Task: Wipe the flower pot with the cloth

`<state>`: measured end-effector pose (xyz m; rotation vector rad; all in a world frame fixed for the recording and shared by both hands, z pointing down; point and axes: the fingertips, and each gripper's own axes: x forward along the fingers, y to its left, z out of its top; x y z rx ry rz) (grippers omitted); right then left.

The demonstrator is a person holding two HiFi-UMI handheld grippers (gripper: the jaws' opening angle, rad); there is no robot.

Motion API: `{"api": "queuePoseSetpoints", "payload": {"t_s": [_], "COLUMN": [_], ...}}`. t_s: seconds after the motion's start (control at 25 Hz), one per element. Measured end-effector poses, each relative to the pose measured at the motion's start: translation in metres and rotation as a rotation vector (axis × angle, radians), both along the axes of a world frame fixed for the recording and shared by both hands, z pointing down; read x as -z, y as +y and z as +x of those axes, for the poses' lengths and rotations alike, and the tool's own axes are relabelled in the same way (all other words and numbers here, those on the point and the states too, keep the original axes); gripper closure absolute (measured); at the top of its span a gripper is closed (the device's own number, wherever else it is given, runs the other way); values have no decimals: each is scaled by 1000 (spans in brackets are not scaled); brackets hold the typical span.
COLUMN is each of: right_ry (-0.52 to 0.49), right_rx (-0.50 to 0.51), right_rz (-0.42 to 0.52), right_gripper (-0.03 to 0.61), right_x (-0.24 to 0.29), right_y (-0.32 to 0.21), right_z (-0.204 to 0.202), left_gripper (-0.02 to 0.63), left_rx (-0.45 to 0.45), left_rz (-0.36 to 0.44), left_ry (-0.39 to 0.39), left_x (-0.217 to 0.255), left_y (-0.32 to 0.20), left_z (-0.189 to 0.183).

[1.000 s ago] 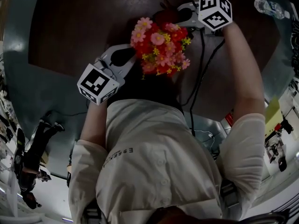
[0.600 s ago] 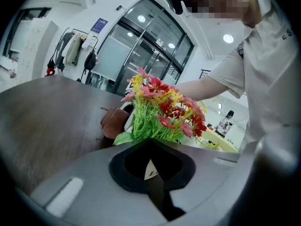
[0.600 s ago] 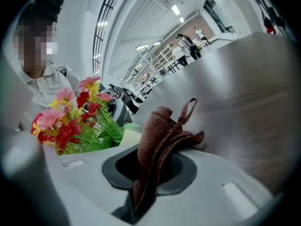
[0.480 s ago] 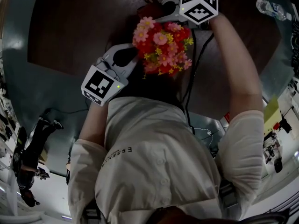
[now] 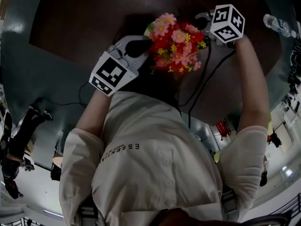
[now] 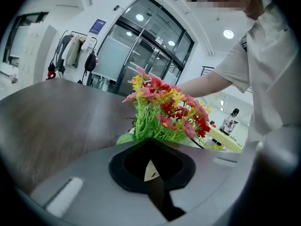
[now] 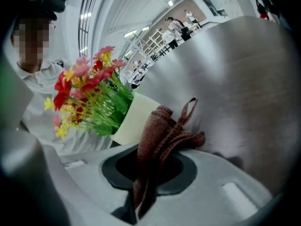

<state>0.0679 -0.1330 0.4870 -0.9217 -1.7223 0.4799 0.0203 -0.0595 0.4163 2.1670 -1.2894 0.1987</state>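
Observation:
A cream flower pot (image 7: pixel 133 120) with red, pink and yellow flowers (image 5: pixel 177 48) stands on the dark round table (image 5: pixel 80 13). In the head view the blooms hide the pot. My left gripper (image 5: pixel 143 45) reaches in from the left and is shut on the pot's rim; a pale sliver of rim (image 6: pixel 150 171) shows between its jaws, with the flowers (image 6: pixel 164 109) right above. My right gripper (image 5: pixel 203 21) is at the pot's right side, shut on a folded brown cloth (image 7: pixel 162 135). The cloth's free end lies close beside the pot's wall; whether they touch I cannot tell.
Black cables (image 5: pixel 203 79) run from the right gripper toward the person's body. A water bottle (image 5: pixel 278 25) lies at the table's far right edge. Beyond the table is grey floor with a person (image 5: pixel 19 135) at the left; another person (image 6: pixel 230 121) shows in the background.
The right gripper with the cloth swung left behind the flowers, then came back to their right side and nearer. The left gripper kept its hold on the pot.

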Motion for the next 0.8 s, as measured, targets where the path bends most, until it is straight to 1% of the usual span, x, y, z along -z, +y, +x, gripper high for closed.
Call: {"api": "queuePoseSetpoints", "payload": {"t_s": [0.08,0.2,0.28,0.32,0.4,0.48,0.56,0.68,0.76,0.8], "right_ry": [-18,-117,-191,-215,-242,-258,-258,-220,-159,-113], "right_rx": [0,-47,-46,-32,28,101,178,321,430,491], "right_rz": [64,132,130,118,90,71,17,-142,-223,-247], "right_gripper": [528,529,529,529,528,529,529,529,529,528], "right_x": [5,27,49,60,75,82,90,108,111,108], "right_y": [-13,-28,-24,-17,1,23,53,109,142,154], "right_z": [-18,-74,-115,-134,-163,-183,-195,-193,-183,-174], "left_gripper": [598,598,598,598,598,598,598,598,598,598], "left_rx": [2,41,64,61,35,12,24,69,82,88], "left_rz": [0,24,46,56,70,73,74,85,95,100], "left_ry": [-11,41,75,80,68,36,18,31,40,40], "left_x": [1,10,14,15,16,14,15,18,20,21], "left_y": [1,6,10,11,11,13,15,19,22,22], "left_z": [-1,-2,1,4,12,19,20,19,21,21]}}
